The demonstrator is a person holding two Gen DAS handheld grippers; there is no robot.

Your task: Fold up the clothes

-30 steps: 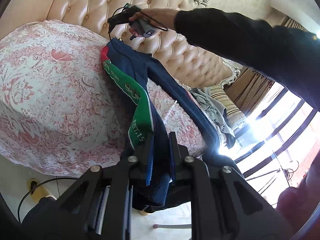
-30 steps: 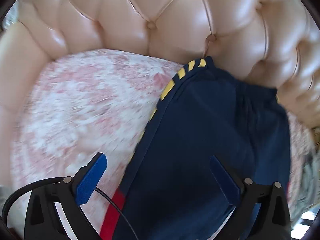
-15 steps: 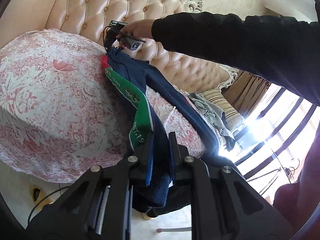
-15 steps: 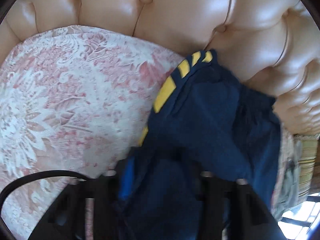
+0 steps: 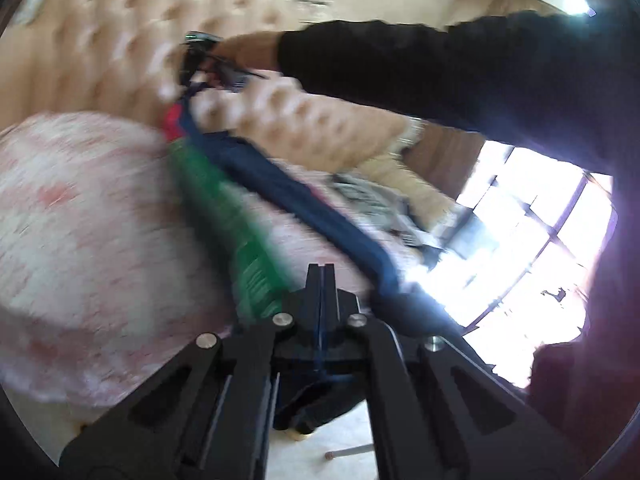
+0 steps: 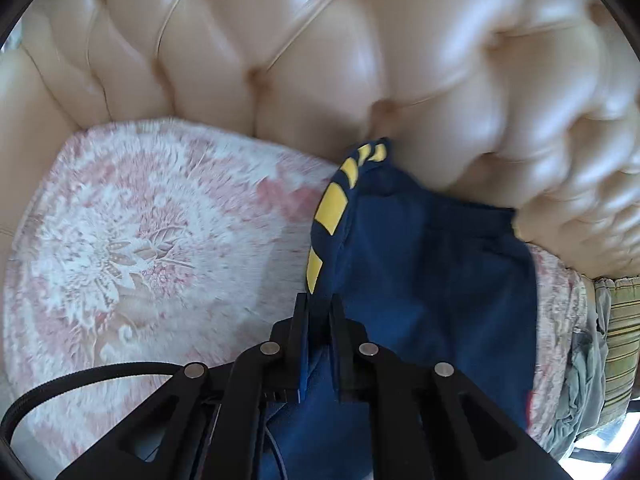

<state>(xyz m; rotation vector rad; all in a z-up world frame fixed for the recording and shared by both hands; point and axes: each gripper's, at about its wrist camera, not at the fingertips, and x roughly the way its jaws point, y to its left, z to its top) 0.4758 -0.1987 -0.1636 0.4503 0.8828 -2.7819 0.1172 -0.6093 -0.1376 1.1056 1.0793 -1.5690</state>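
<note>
right claw [image 6: 319,312] now clamped on soft navy trousers [image 6: 432,264] | left claw [image 5: 320,280] – pinching them too

No text, label, brand or number can be read. White lettering is seen on the green stripe [image 5: 240,236] of the navy garment [image 6: 436,280], but it is smeared by motion blur and cannot be made out in the left wrist view.

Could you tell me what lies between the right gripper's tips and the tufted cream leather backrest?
In the right wrist view, the navy garment with yellow stripes spans from the right gripper, shut on it, up to the tufted cream leather backrest.
</note>
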